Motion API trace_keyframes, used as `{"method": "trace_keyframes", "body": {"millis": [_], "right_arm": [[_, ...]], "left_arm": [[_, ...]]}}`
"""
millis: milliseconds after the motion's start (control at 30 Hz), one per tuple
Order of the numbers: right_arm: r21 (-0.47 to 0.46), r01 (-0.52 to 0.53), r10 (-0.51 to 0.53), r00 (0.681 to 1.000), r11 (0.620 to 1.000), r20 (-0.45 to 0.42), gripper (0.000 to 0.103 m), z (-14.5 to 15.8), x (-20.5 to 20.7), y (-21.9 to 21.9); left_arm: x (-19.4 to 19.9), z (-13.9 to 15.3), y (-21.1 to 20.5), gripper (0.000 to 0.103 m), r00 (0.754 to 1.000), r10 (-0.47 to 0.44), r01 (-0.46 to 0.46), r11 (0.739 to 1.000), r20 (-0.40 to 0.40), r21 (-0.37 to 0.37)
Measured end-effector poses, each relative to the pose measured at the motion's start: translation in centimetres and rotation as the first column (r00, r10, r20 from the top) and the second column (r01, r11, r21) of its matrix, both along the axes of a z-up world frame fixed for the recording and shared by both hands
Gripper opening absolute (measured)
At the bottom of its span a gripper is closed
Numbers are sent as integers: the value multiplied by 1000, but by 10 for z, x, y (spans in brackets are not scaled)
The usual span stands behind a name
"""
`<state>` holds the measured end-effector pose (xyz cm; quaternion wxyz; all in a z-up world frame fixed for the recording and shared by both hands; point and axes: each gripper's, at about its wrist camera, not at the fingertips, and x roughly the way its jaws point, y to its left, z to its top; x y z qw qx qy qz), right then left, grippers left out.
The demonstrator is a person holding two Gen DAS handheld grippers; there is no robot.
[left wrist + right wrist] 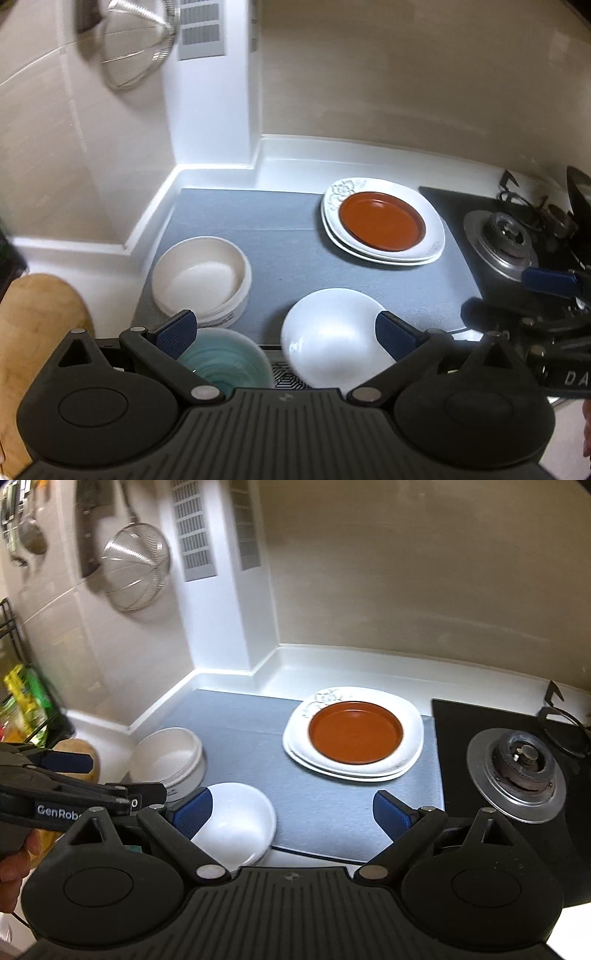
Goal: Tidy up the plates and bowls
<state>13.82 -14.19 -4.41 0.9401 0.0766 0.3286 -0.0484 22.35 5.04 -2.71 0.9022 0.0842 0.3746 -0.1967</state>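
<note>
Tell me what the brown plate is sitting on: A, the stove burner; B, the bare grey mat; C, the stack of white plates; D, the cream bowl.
C: the brown plate lies on top of the stacked white plates, whose rims show all around it.

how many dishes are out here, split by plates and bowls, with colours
Plates: 3 — brown plate on top of two stacked white plates
Bowls: 3 — cream bowl, white bowl, teal bowl
Total: 6 dishes
All six sit on or at the edge of the grey mat; both grippers are open and hold nothing.
</note>
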Motion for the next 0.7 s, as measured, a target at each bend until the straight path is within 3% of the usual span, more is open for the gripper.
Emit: {"method": "trace_keyframes", "body": {"millis": [700], "right_arm": [[-23,-27,27,1000,999,15,95,12,1,22]], "left_arm": [[1,5,20,103,999,32,-31,999,22,-23]]}}
